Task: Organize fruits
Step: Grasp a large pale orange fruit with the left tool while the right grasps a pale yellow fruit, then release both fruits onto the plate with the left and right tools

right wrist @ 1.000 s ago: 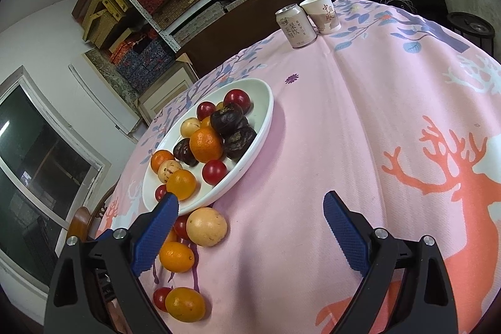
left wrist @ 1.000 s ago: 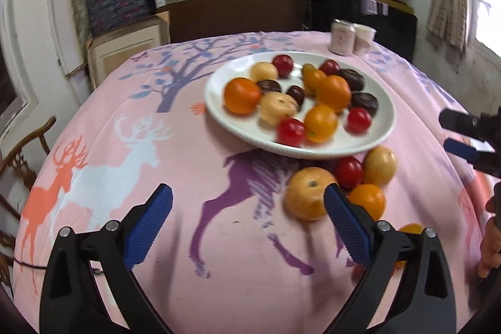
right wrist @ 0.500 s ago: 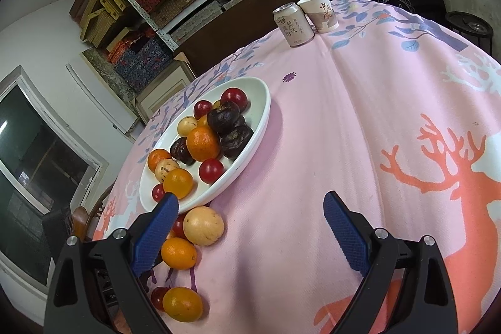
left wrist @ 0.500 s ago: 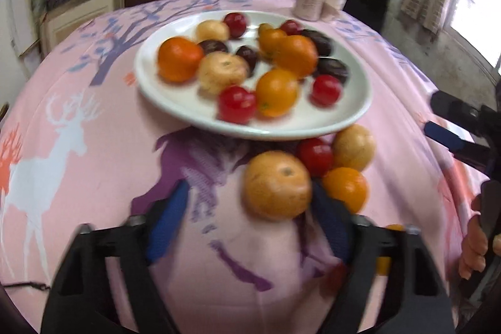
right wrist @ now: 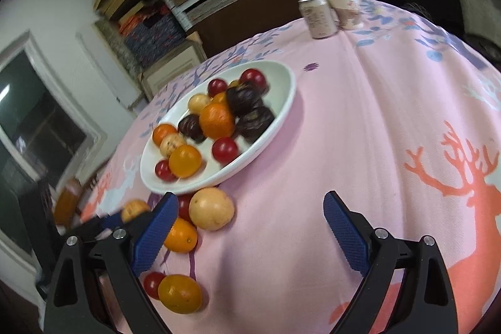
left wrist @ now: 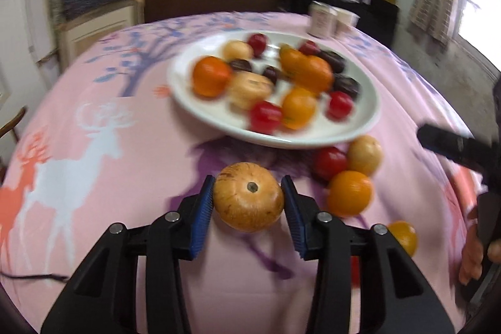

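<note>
Pink deer-print tablecloth (right wrist: 360, 130), white plate (right wrist: 281, 102)

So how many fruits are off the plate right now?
6: a tan fruit in the left gripper; pale fruit, red fruit and orange by the plate; small red fruit and second orange nearer. Others may be hidden.

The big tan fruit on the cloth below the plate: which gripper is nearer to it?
Left. The left gripper has its pads on both sides of the tan fruit. The right gripper is open, off to the side, empty.
</note>
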`<state>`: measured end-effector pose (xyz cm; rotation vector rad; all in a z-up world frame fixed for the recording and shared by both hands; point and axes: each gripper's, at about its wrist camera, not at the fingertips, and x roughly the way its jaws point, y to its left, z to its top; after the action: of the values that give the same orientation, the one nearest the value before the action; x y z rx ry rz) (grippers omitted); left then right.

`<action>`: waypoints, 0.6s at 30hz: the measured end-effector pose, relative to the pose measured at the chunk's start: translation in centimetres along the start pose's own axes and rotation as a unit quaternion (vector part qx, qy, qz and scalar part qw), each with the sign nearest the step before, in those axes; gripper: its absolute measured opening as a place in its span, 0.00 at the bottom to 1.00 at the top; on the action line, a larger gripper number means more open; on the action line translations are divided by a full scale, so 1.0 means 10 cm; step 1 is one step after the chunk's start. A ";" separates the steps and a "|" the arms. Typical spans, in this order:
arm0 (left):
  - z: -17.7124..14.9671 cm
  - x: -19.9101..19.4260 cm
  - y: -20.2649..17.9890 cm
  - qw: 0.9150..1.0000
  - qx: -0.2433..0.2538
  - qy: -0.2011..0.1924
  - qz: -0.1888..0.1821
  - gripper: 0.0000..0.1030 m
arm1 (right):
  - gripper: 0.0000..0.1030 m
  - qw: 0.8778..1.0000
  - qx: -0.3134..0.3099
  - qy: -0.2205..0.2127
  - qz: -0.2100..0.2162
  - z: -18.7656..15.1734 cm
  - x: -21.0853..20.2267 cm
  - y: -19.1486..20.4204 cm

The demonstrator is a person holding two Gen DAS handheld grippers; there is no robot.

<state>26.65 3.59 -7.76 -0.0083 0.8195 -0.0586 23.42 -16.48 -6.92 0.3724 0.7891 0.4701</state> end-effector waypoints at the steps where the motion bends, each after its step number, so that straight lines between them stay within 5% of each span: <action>1: 0.01 0.00 0.06 1.000 -0.012 0.001 0.001 0.41 | 0.92 1.000 -0.017 0.005 -0.001 -0.01 0.03 0.07; 7: 0.02 0.05 0.09 1.000 -0.013 0.012 0.002 0.41 | 0.77 0.996 -0.086 0.023 -0.007 -0.01 0.21 0.42; 9: 0.02 0.05 0.09 1.000 -0.013 0.011 0.002 0.41 | 0.67 0.996 -0.083 0.044 -0.002 -0.01 0.30 0.42; 18: 0.03 0.08 0.09 1.000 -0.015 0.014 0.007 0.41 | 0.51 0.996 -0.045 0.074 0.024 -0.02 0.43 0.32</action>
<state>27.43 4.49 -8.18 -0.0307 0.8475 -0.0329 25.04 -11.47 -8.04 0.2758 0.9002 0.5811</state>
